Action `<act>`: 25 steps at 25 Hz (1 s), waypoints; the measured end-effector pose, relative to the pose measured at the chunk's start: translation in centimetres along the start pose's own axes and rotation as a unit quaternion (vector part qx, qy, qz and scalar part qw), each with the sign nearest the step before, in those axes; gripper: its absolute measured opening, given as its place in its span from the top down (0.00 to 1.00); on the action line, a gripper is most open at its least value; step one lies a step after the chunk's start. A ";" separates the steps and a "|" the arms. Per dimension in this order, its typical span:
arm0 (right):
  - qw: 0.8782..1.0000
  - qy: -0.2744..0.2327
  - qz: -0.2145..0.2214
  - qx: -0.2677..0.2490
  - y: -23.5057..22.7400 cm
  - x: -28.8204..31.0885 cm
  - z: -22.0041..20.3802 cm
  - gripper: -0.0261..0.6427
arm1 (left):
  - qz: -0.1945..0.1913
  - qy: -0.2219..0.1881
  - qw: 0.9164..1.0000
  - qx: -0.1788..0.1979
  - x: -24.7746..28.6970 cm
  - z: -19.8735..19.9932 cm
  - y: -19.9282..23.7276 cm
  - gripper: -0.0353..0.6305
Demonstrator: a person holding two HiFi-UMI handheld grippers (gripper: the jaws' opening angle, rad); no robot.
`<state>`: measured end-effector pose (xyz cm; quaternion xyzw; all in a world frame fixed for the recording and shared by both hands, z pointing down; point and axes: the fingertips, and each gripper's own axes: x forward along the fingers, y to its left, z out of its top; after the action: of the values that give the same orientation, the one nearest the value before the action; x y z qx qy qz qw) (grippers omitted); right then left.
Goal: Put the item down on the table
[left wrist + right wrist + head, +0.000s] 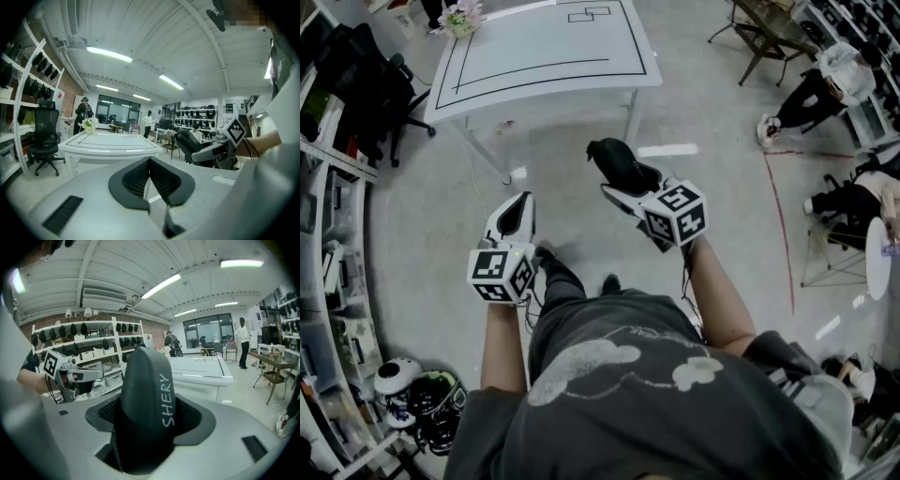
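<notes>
A black padded item (617, 161) printed with "SHERY" (145, 404) stands between the jaws of my right gripper (623, 180), which is shut on it and holds it in the air above the floor. The jaws stand wide around it. The white table (534, 56) with black outline markings lies ahead, some way beyond both grippers (201, 369). My left gripper (517, 211) hangs to the left at about the same height, shut with nothing in it (150, 161). In the left gripper view the right gripper (208, 150) and its black item (186, 142) show at the right.
A flower pot (461, 19) sits on the table's far left corner. A black office chair (384, 94) and shelves (328, 281) line the left side. Helmets (422, 394) lie on the floor at lower left. Seated people (825, 84) and a red floor line (783, 234) are at the right.
</notes>
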<state>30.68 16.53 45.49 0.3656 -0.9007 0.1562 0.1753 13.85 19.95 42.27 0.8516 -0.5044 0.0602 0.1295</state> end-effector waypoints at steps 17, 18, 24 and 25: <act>1.000 0.019 0.005 -0.025 0.5 4.3 2.3 0.47 | -0.021 0.003 1.000 -0.013 2.2 0.9 6.2 0.94; 0.999 0.022 0.000 -0.023 0.1 5.0 2.6 0.47 | -0.025 0.005 1.000 -0.013 2.8 1.1 6.9 0.94; 0.999 0.027 -0.025 -0.002 -2.9 10.4 6.0 0.47 | -0.042 0.014 0.999 -0.013 6.9 2.8 12.5 0.94; 0.999 0.026 -0.027 -0.003 -3.2 11.7 6.8 0.47 | -0.043 0.015 0.999 -0.011 7.4 3.1 13.7 0.94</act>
<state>23.74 4.43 44.99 0.3848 -0.8862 0.1578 0.2041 5.40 6.59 43.19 0.8701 -0.4658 0.0613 0.1488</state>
